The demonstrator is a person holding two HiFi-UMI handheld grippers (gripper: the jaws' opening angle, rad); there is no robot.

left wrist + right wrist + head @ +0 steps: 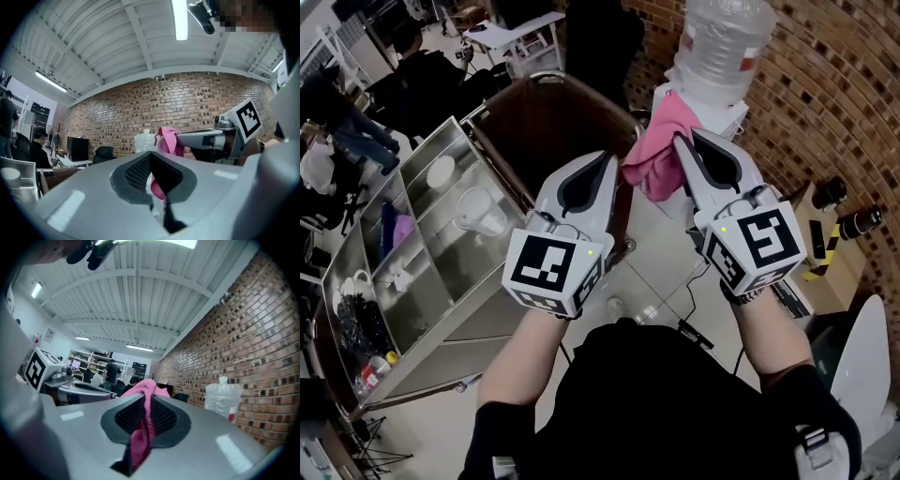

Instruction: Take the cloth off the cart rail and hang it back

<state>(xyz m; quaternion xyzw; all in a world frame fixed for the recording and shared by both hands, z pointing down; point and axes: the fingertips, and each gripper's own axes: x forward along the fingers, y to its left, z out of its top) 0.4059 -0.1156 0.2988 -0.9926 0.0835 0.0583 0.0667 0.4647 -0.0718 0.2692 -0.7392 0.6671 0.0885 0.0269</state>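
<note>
Right gripper (680, 141) clenches the pink cloth (652, 155) between its ribbed pads, and the left gripper (614, 159) nips one corner. The bunched, soft fabric runs crosswise between the two tips, its bulk sagging. It hangs in the air over a glossy pale floor (661, 272), right of the steel cart (441, 291), near a brick wall (825, 84).

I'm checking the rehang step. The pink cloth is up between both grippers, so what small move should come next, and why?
Probably carry both grippers toward the cart rail, jaws closed, and lower the pink cloth over it. The cloth is pinched in the right gripper and apparently the left gripper, held clear of the rail, so it isn't hung yet.
</note>
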